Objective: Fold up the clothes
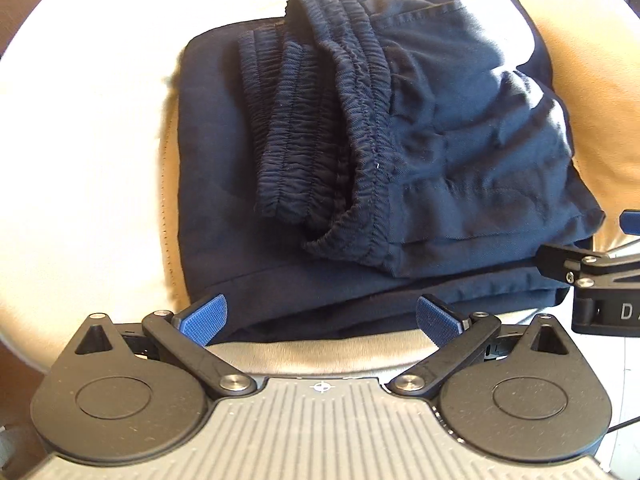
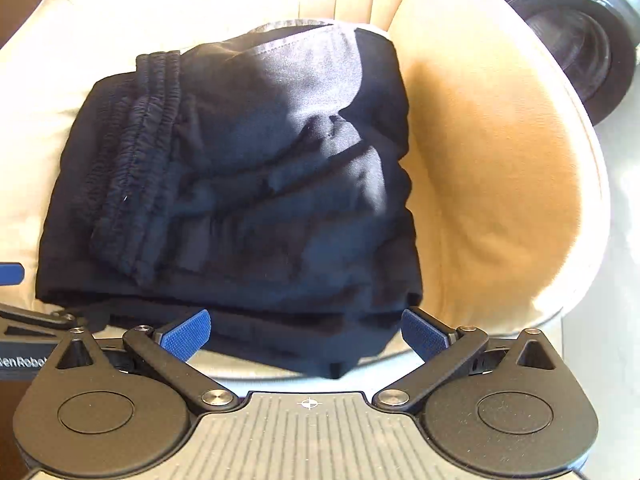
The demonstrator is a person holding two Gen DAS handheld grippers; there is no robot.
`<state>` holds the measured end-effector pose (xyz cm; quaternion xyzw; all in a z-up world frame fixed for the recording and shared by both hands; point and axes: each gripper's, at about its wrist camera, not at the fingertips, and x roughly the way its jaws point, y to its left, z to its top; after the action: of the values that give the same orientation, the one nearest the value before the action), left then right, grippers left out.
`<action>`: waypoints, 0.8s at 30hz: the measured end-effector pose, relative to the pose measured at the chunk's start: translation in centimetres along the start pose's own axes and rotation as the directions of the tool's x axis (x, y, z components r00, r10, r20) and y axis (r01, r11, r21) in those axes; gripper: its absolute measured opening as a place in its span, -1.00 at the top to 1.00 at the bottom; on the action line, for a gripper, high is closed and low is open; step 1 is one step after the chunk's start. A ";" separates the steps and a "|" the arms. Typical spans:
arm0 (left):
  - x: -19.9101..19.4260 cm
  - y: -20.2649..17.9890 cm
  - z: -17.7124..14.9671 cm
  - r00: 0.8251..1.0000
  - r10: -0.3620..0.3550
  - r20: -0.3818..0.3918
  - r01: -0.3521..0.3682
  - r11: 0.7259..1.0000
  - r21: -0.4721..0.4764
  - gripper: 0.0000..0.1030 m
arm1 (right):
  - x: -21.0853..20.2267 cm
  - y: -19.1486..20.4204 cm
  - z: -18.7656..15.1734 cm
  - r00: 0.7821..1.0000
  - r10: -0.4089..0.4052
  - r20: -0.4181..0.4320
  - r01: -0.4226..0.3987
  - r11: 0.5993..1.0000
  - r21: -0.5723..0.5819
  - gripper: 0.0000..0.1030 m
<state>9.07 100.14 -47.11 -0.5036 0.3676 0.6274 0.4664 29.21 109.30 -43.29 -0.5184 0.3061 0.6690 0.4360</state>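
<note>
The dark navy trousers [image 1: 400, 152] lie folded in a thick bundle on the seat of a cream armchair [image 2: 500, 184], and their near edge hangs a little over the front of the cushion. I judge them light and very soft: woven cloth with no stiffness, so any layer I lift will sag and slide away from the others. The cloth looks matt, not slippery. The elastic waistband [image 1: 360, 128] is the firmest part, ribbed and gathered in many small pleats, doubled over itself on top of the pile. The flat layers below end in straight hems.

My left tool [image 1: 320, 316] has its fingers wide apart and holds nothing; its blue textured pads [image 1: 206, 314] stand just at the near edge of the bundle. My right tool [image 2: 306, 330] is also spread wide and empty, with the hanging edge of cloth between its fingers.

To take hold, I would pinch all layers together at the near folded edge, one tool toward each corner, so that the stack does not open. The waistband gives a good thick grip too, but pulling there alone may unroll the top fold.

The armchair is of smooth, suede-like material, with stitching along its seam.
</note>
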 end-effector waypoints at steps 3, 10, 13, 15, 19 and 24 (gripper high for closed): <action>-2.4 -3.3 -3.3 0.999 -0.009 0.042 0.010 1.000 -0.008 -1.00 | -3.2 -0.4 -3.5 0.999 -0.036 0.025 0.036 0.999 0.031 -0.98; -7.9 -3.1 -7.7 0.995 -0.026 0.097 0.022 0.999 0.043 -1.00 | -10.0 1.0 -10.2 0.992 -0.085 0.094 0.077 0.993 0.093 -0.98; -10.7 -2.9 -9.2 0.993 -0.037 0.111 0.031 0.998 0.058 -1.00 | -12.0 1.2 -11.8 0.988 -0.113 0.105 0.099 0.987 0.129 -0.98; -11.3 -2.9 -9.8 0.991 -0.040 0.125 0.032 0.997 0.068 -1.00 | -13.2 1.1 -12.4 0.987 -0.118 0.111 0.101 0.984 0.149 -0.98; -12.8 -4.1 -10.5 0.988 -0.047 0.150 0.036 0.997 0.075 -1.00 | -14.9 0.4 -13.3 0.986 -0.116 0.121 0.097 0.983 0.157 -0.98; -15.7 -6.3 -11.5 0.978 -0.062 0.200 0.051 0.997 0.060 -1.00 | -16.3 -1.2 -14.3 0.985 -0.113 0.128 0.094 0.985 0.144 -0.98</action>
<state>19.37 87.91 -34.36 -0.4348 0.3212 0.6514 0.5324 37.70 93.14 -31.50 -0.4556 0.2935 0.6565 0.5246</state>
